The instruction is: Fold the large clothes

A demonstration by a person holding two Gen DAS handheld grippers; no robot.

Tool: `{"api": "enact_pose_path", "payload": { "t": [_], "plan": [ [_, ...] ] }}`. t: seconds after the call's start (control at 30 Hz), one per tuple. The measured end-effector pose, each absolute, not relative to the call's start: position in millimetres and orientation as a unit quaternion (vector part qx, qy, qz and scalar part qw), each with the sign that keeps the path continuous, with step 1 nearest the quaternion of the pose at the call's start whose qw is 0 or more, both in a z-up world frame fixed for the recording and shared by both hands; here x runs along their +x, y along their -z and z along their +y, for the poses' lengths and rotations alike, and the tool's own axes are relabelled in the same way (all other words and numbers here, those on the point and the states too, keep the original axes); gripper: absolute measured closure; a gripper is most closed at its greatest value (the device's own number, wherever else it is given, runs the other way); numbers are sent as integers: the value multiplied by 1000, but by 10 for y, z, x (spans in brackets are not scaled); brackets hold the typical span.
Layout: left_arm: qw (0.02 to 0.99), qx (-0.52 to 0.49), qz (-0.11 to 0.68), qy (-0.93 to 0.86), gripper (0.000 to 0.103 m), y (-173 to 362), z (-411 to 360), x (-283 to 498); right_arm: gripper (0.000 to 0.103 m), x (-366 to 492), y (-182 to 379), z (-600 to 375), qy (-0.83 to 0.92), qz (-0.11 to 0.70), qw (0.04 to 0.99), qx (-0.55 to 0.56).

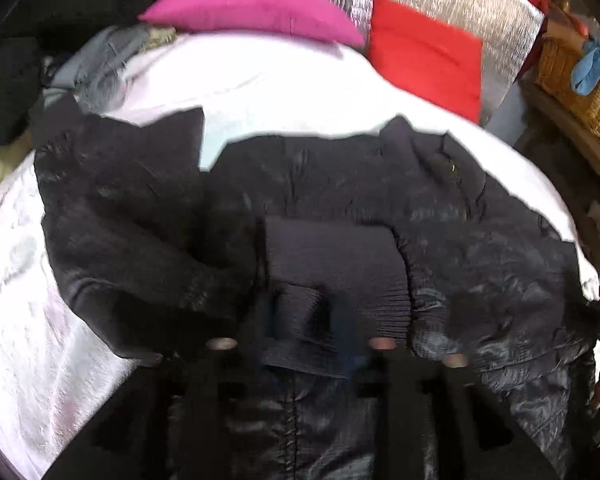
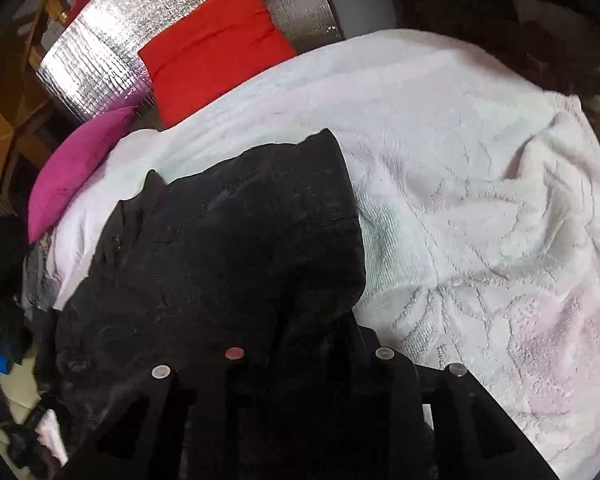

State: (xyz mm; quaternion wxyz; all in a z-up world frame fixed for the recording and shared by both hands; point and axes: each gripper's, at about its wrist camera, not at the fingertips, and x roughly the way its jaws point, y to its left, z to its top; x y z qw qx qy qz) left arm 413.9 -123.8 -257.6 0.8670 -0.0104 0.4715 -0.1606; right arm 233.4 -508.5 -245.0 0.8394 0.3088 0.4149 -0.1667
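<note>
Left claw (image 1: 300, 320) tipped down over the black jacket (image 1: 340, 184), fingers dark and blurred against the cloth; ribbed knit cuff (image 1: 332, 276) lying across the gap between them. Can't tell whether pinching the cuff or just spread over it. Right claw (image 2: 300, 336) also tipped down, fingers buried in black jacket fabric (image 2: 220, 240); grip state not readable either, cloth bunched right at the tips.

Jacket spread flat on the bed, directly under and ahead of both claws; sleeve (image 1: 120, 208) folded off to the left of the left claw, collar end (image 1: 432, 148) ahead and to the right. White textured bedspread (image 2: 480, 200) beneath the jacket, bare stretch to the right of the right claw.

Farther ahead: magenta pillow (image 1: 252, 8) and red cushion (image 1: 424, 64) at the far end of the bed, silver quilted foil sheet (image 1: 452, 0) behind them. Grey clothes pile (image 1: 100, 64) ahead-left of the left claw. Wicker basket (image 1: 572, 80) far right.
</note>
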Motion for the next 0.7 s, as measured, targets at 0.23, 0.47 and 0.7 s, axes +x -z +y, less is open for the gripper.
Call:
{"api": "enact_pose_path", "payload": {
  "t": [0.23, 0.47, 0.7],
  "plan": [
    [902, 8, 401, 161, 93, 2378, -1217, 3966, 39, 2032, 2114, -5229, 214, 372, 845, 321],
    [892, 24, 429, 144, 83, 2518, -1291, 4040, 49, 1942, 1754, -4704, 142, 312, 904, 254],
    [899, 63, 412, 133, 91, 2483, -1296, 3938, 64, 2433, 2084, -3923, 48, 390, 894, 217]
  ]
}}
